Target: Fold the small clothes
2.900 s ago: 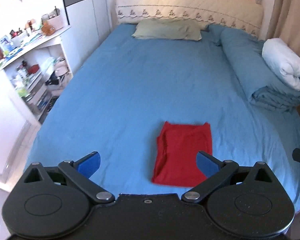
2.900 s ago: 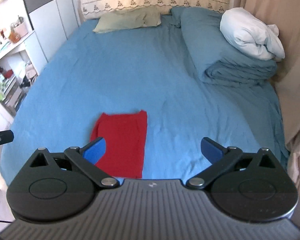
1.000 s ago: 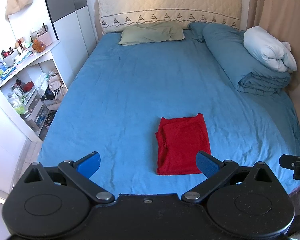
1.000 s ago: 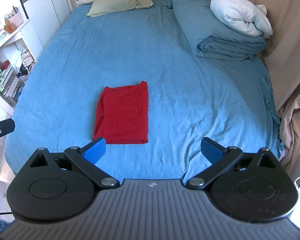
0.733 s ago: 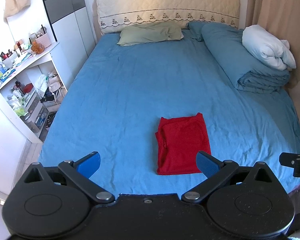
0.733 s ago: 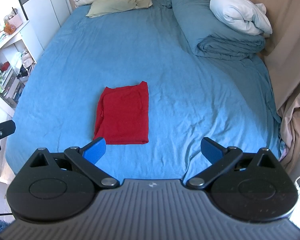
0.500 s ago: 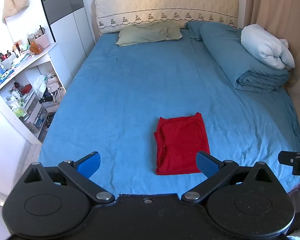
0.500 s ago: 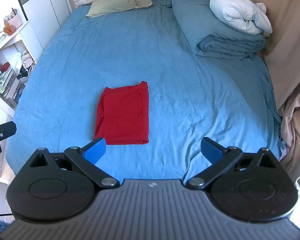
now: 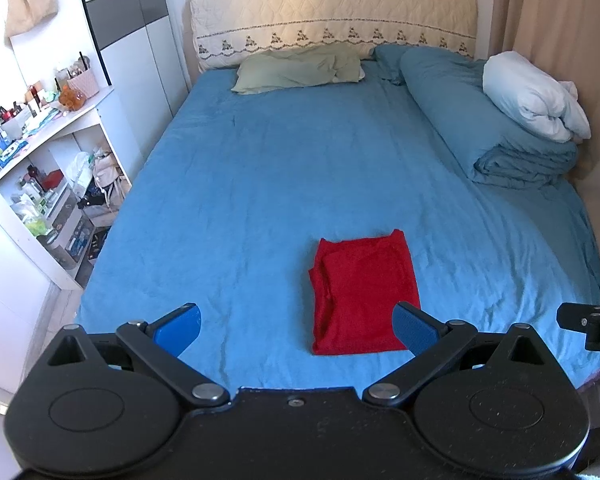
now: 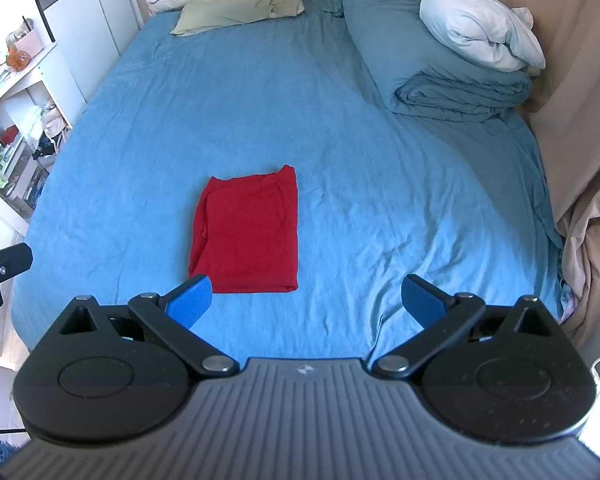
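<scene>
A red garment (image 9: 364, 294) lies folded into a flat rectangle on the blue bed sheet (image 9: 260, 184), near the foot of the bed. It also shows in the right wrist view (image 10: 248, 236). My left gripper (image 9: 296, 326) is open and empty, held back from the bed's foot edge, with the garment ahead and to the right. My right gripper (image 10: 306, 300) is open and empty, also held back, with the garment ahead and to the left. Neither gripper touches the cloth.
A rolled blue duvet (image 9: 480, 120) with a white pillow (image 9: 536, 96) lies along the bed's right side. A green pillow (image 9: 300, 66) lies at the headboard. A white cluttered shelf (image 9: 40, 168) stands to the left. Beige curtains (image 10: 572, 80) hang at the right.
Both grippers have drawn back and up from the bed, so the folded red garment looks smaller and farther off. The garment has not moved. Both grippers stay open.
</scene>
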The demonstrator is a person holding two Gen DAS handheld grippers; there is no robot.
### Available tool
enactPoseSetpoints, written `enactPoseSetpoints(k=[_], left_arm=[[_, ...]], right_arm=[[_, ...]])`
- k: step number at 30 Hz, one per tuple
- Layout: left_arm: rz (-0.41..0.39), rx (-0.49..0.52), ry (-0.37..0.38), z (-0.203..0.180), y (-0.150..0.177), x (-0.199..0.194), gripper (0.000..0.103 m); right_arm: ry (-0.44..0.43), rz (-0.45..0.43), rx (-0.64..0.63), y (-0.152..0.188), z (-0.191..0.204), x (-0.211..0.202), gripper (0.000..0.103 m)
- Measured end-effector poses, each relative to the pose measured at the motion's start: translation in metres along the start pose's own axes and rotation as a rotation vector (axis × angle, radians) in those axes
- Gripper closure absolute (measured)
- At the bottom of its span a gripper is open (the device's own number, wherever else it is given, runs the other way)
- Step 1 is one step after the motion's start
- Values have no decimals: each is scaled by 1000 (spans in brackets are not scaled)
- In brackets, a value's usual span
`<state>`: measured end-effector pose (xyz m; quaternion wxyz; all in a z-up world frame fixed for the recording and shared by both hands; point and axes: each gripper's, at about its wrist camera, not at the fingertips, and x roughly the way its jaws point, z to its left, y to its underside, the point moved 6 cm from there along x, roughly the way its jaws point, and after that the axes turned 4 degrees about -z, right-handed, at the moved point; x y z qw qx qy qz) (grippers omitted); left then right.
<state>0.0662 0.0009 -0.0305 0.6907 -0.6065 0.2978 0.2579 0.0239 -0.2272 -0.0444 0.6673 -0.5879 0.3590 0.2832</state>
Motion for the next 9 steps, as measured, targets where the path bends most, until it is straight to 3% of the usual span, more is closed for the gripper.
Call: enactPoseSetpoints(k=[9], left_arm=[[-15, -33, -3, 10, -7, 6, 0]], right_arm=[[2, 1, 7, -8, 0, 4, 0]])
